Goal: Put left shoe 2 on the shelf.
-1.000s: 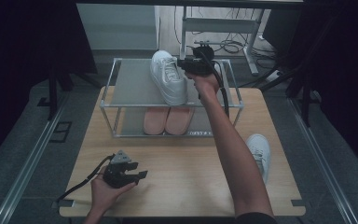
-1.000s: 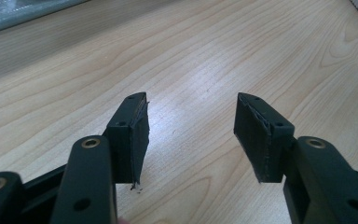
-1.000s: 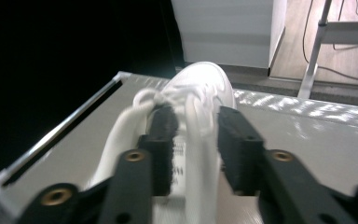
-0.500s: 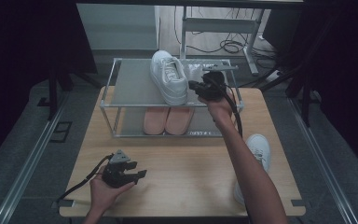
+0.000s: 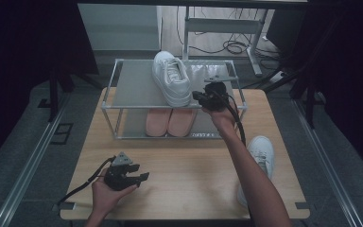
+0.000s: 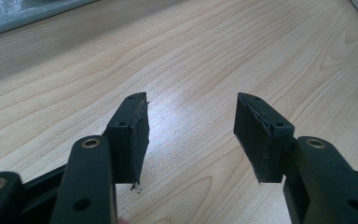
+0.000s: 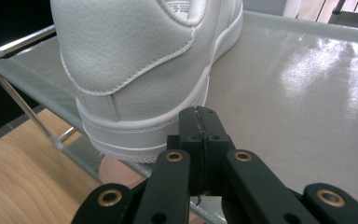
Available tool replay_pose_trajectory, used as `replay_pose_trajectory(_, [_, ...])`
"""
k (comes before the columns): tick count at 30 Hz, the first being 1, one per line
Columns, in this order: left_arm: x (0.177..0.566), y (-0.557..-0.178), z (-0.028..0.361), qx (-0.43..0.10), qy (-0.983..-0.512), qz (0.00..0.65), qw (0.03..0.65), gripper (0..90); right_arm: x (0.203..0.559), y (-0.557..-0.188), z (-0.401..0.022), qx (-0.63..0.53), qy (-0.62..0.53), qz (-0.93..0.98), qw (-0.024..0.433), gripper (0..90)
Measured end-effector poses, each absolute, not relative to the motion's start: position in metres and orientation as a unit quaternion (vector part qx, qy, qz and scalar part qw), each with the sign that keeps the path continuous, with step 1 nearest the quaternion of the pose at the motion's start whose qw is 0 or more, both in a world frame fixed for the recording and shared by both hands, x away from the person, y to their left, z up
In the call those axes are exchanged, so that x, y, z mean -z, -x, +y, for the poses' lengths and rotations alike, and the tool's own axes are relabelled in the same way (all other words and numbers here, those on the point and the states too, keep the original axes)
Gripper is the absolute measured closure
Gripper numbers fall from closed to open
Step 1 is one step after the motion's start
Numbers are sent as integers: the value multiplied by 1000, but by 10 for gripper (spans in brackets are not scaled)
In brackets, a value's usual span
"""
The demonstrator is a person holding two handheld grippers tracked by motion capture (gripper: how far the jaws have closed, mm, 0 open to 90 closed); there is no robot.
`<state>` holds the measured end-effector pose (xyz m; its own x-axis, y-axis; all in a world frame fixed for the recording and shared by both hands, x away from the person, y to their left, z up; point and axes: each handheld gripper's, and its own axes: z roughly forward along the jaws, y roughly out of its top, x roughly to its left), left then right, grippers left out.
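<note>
A white leather sneaker (image 5: 172, 82) stands on the top shelf of a small metal-framed shoe rack (image 5: 132, 90), toe pointing to the far edge of the tabletop (image 5: 189, 161), heel at the shelf's near edge. The right gripper view shows stitched panels, a padded collar and a thick pale sole (image 7: 140, 135).

The right claw (image 5: 202, 97) sits just beside that heel, over the near right part of the top shelf; its jaws are pressed flat together with nothing between them, and they have just been closing. The left claw (image 5: 142, 178) rests in the person's hand near the tabletop's near left corner, its jaws standing wide apart over bare wood, holding nothing.

I count two white sneakers: the one on the rack, and a second sneaker (image 5: 261, 153) lying on the tabletop toward its right edge, partly hidden behind the person's right forearm (image 5: 246, 170). There is one pair of pink slippers (image 5: 169, 122) side by side on the rack's lower shelf, directly under the sneaker.

The rack stands along the tabletop's far edge. Beyond it are a grey cabinet (image 5: 118, 26) and loose cables (image 5: 231, 46) on the floor.
</note>
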<state>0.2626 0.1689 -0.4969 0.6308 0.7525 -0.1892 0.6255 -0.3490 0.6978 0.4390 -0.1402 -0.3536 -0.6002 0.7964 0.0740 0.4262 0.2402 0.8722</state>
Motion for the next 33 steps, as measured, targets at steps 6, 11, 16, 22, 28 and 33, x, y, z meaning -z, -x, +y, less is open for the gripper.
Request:
replay_pose_trajectory(6, [497,-262,169,-83,-817,421,385,457,354,-443,-138,-463,-402,763,204,896])
replay_pose_trajectory(11, [497,-262,169,-83,-817,421,386,457,356,-444,-135,-463,-404,763,200,896])
replay_pose_trajectory(16, [497,-262,169,-82,-816,421,387,457,354,-443,-133,-460,-404,765,202,897])
replay_pose_trajectory(22, [497,-263,169,-83,-817,421,385,457,352,-442,-130,-461,-402,765,202,897])
replay_pose_trajectory(28, [498,-263,168,-82,-818,420,384,457,354,-441,-121,-466,-393,769,194,897])
replay_pose_trajectory(33, [497,-263,169,-83,-818,421,384,457,353,-440,-113,-467,-388,771,193,897])
